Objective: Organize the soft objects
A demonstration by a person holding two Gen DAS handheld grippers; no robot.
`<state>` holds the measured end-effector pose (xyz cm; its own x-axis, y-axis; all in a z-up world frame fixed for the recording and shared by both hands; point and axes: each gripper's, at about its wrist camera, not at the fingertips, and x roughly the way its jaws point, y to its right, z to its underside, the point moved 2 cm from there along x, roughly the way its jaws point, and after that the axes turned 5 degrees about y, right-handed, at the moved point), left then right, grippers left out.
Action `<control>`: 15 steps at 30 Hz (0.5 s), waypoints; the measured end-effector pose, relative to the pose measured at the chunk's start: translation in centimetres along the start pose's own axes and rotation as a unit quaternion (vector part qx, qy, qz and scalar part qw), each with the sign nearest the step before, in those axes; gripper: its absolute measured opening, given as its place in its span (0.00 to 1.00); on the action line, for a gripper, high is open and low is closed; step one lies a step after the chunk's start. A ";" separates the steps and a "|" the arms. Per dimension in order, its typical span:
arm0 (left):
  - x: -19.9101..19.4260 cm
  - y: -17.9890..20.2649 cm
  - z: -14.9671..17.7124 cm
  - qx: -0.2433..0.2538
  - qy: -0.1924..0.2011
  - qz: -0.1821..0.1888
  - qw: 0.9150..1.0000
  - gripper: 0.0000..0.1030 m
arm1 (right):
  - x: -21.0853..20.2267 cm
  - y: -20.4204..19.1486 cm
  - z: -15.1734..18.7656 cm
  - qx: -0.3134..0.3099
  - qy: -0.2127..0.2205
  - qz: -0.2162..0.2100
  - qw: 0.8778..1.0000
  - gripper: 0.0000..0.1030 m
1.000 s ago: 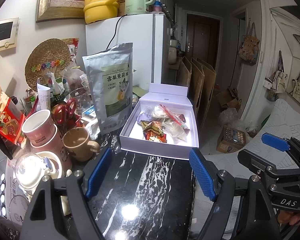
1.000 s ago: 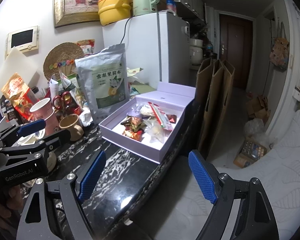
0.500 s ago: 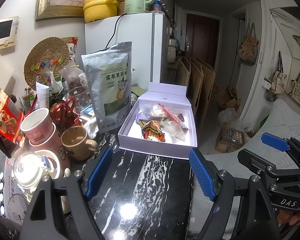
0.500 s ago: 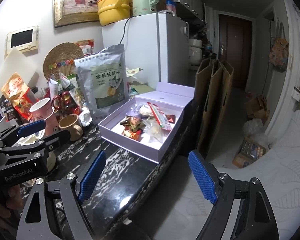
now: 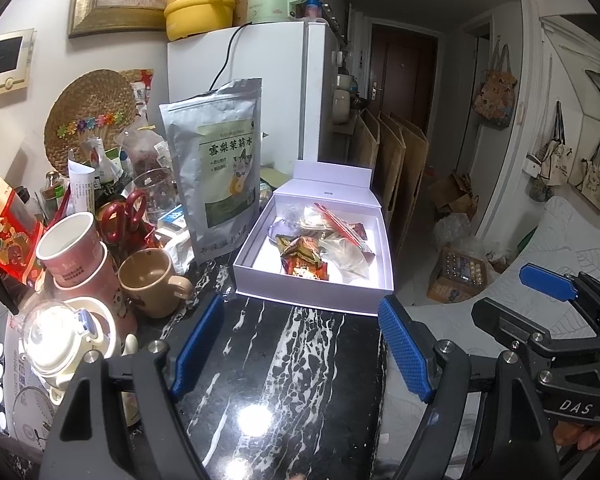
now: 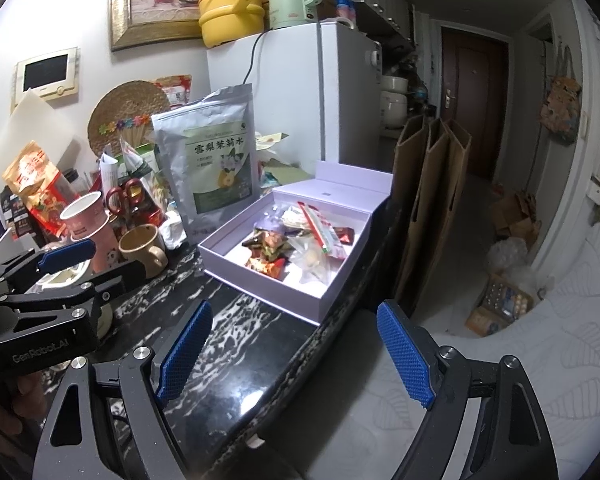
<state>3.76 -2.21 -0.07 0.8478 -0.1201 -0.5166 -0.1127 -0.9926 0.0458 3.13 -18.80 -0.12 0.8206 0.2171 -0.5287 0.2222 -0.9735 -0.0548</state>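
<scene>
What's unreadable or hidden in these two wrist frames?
- Lavender box: the packets overlap in both views, so their count is unclear.
- Silver pouch: small print is too small in the left view.
- Clutter behind the pouch is hidden by it.
- Counter: near part covered by the right claw.

A white fridge [image 5: 256, 92] stands against the wall beside a dim hallway ending at a dark door [image 5: 402, 76]

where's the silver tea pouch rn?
Silver pouch stands upright on the counter left of the open lilac box, in front of the white fridge.
</scene>
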 end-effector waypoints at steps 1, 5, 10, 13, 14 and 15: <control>0.0 0.1 0.0 0.004 0.001 0.001 1.000 0.77 | 0.1 -0.1 -0.1 -0.001 -0.001 0.000 1.000 0.83; 0.1 0.4 0.2 0.007 0.000 0.006 1.000 0.77 | 0.3 -0.2 0.1 -0.003 -0.002 0.002 1.000 0.83; 0.4 0.3 0.3 0.007 0.001 -0.003 1.000 0.77 | 0.4 0.2 0.2 0.000 -0.002 0.007 1.000 0.83; 0.4 0.3 0.4 0.006 0.000 -0.010 1.000 0.77 | 0.4 0.4 0.3 0.001 -0.002 0.007 1.000 0.83; 0.5 0.4 0.4 0.006 -0.003 -0.009 1.000 0.77 | 0.4 0.4 0.3 0.002 -0.003 0.007 1.000 0.83; 0.7 0.4 0.5 0.005 -0.008 -0.007 1.000 0.77 | 0.5 0.4 0.3 0.002 -0.004 0.007 1.000 0.83</control>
<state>4.04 -2.64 -0.84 0.8404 -0.1061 -0.5315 -0.1066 -0.9939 0.0298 3.41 -19.10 -0.66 0.8196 0.2028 -0.5358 0.2088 -0.9767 -0.0504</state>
